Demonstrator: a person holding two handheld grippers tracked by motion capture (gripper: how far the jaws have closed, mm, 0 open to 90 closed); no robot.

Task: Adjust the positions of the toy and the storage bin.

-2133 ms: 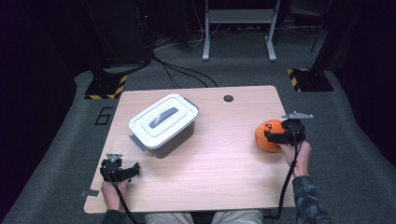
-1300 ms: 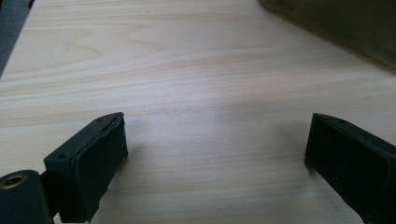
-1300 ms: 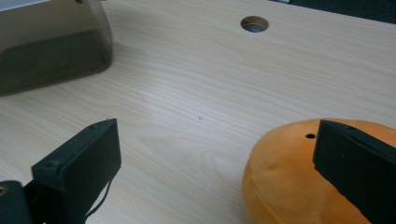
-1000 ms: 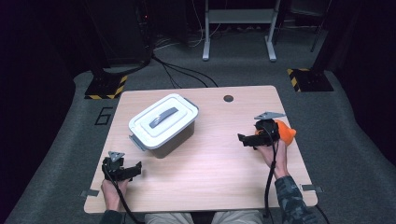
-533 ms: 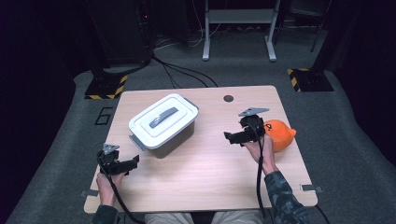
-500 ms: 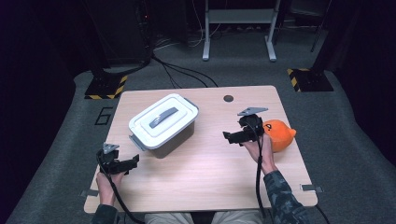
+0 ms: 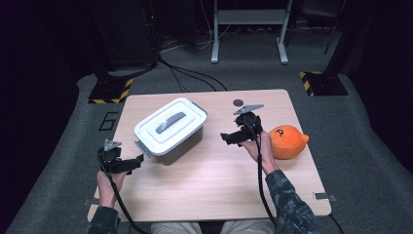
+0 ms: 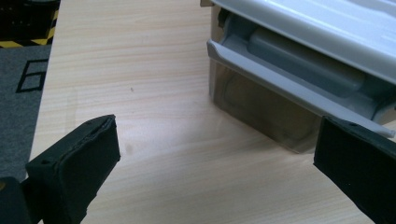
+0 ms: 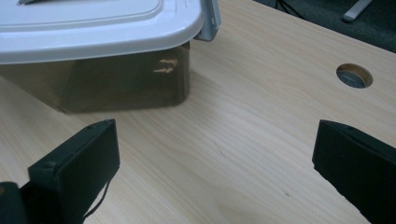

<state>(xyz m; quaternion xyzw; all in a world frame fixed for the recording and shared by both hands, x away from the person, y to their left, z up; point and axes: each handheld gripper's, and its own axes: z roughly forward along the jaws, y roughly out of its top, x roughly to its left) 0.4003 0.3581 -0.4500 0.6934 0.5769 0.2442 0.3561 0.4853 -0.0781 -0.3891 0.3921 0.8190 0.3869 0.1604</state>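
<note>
White-lidded box, orange plush

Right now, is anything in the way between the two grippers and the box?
No, nothing visible is. The left gripper sits close to the box at its near-left latch, with bare table between them. The right gripper points at the box's right side, again across bare wood. The orange toy lies behind it, off the path.

A "6" is marked on the floor beside the table.
</note>
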